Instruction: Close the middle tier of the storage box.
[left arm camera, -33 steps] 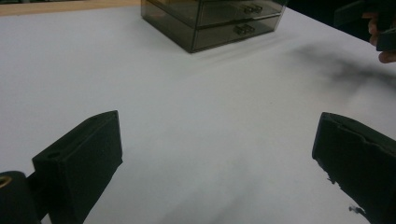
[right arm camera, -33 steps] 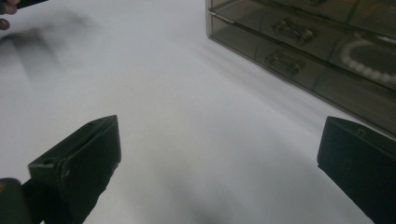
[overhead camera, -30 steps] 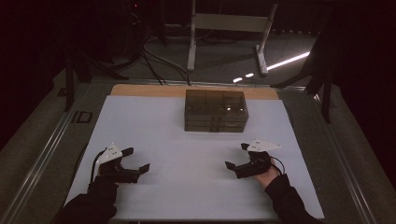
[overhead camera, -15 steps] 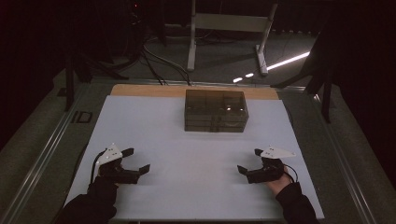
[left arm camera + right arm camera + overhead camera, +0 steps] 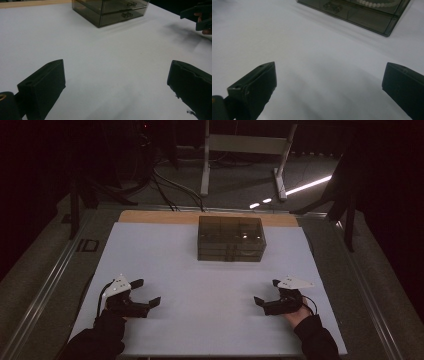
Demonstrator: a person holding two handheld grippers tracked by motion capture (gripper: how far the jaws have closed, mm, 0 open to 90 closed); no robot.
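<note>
With both the left hand-held gripper (image 5: 148,293) and right hand-held gripper (image 5: 265,291) spread apart and empty, a fast approach could shove the light drawer box (image 5: 230,238) ahead of them across the worktop (image 5: 200,285).

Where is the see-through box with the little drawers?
In the high view, the smoky transparent plastic drawer box sits at the far middle of the white table, well beyond both tongs.

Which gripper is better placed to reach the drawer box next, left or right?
Probably the right gripper, narrowly. Both are open, empty and low on the white table, well short of the drawer box. The box's front handles lie ahead in the right gripper view; the left gripper sees them more obliquely.
</note>
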